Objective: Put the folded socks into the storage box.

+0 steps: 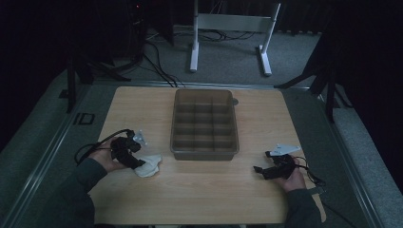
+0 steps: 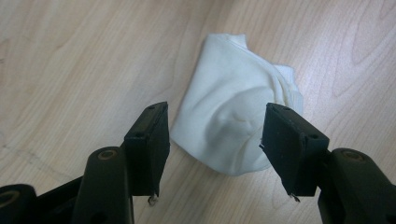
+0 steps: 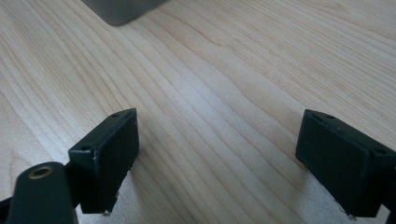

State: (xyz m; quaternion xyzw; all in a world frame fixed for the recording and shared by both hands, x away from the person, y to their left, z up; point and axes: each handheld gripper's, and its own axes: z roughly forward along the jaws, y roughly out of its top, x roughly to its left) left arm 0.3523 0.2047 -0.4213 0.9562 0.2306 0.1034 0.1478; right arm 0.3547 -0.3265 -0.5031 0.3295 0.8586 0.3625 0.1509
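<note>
Left claw [image 2: 212, 140]: jaws apart, white cloth [image 2: 236, 121] lying between and just ahead. Right claw [image 3: 224, 163]: apart over bare table [image 3: 210, 70]. Risk: pinching one loose fold, so cloth slips out.

The surface [image 2: 70, 56] looks like pale wood or wood-look laminate, smooth, with fine grain lines and a soft sheen. On it lies a white cloth [image 2: 233, 116], soft, matt and creased. The left gripper [image 2: 215, 140] and the right gripper [image 3: 217, 158] look like matt black plastic with flat, smooth pads. The divided tray [image 1: 204, 153] seems grey-brown plastic, dull and slightly translucent
</note>
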